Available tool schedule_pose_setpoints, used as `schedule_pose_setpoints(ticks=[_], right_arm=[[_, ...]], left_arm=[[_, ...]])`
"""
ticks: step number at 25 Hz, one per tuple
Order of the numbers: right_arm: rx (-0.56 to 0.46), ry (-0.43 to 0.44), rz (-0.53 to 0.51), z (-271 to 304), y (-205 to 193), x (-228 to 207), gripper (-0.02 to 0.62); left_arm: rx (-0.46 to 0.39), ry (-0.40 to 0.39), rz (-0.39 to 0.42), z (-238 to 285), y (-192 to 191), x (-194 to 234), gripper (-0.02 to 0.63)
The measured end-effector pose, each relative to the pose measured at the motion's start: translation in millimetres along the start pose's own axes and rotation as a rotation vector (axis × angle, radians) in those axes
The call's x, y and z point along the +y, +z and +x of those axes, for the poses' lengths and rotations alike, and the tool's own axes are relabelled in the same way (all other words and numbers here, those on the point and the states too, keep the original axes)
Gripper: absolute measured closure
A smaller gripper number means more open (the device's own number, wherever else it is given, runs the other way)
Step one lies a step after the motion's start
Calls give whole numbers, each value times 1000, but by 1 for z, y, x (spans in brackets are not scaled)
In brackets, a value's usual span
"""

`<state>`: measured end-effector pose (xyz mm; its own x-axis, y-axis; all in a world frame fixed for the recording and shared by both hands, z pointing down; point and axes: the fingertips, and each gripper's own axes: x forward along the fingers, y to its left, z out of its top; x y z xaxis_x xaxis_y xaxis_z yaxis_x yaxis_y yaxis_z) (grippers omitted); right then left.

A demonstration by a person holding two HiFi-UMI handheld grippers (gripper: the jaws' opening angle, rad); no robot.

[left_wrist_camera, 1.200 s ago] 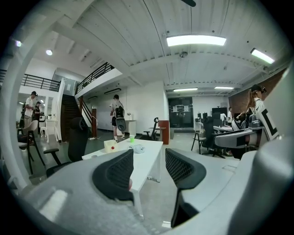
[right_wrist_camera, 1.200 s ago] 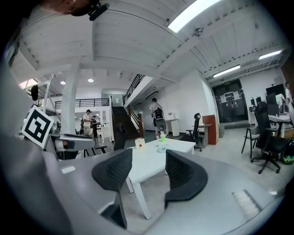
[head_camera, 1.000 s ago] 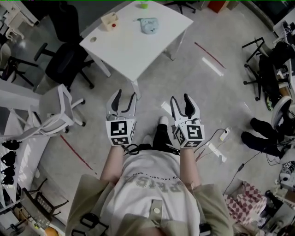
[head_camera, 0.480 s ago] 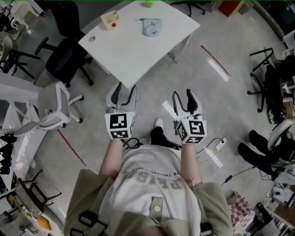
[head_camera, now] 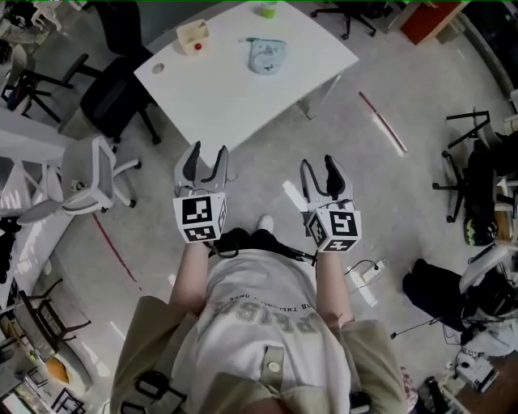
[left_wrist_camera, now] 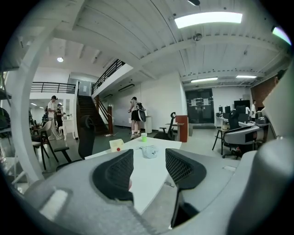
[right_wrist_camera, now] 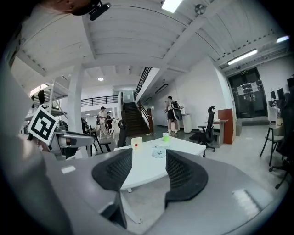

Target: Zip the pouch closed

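A small pale blue pouch lies on a white table, well ahead of both grippers. It shows far off as the pouch in the left gripper view and the pouch in the right gripper view. My left gripper is held above the floor short of the table's near edge, open and empty. My right gripper hangs beside it over the floor, open with nothing between its fingers.
On the table also stand a cream box with a red dot and a green cup. Office chairs stand left of the table. A cable and power strip lie on the floor at right. People stand far off by a staircase.
The view has moved forward: the table and pouch sit slightly nearer and further right in the head view. Both grippers stay open, side by side.
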<state>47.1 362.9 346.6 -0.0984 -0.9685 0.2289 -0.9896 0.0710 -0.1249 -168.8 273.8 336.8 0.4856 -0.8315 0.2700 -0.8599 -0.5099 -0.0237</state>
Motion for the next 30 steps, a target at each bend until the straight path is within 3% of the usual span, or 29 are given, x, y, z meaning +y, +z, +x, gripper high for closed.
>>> schedule_pose_setpoints(ticks=[7,16,30], right_arm=[[17,-3,28,23,-6,-29,385],[29,-12,40,62,-3,-54,385],[-3,-3,25,180,33,-95,385]], left_arm=[[35,34,-6,22,-8,1,380],[53,19,-9,70,-6,4,380],[52,-4,-28,194,20,35,380]])
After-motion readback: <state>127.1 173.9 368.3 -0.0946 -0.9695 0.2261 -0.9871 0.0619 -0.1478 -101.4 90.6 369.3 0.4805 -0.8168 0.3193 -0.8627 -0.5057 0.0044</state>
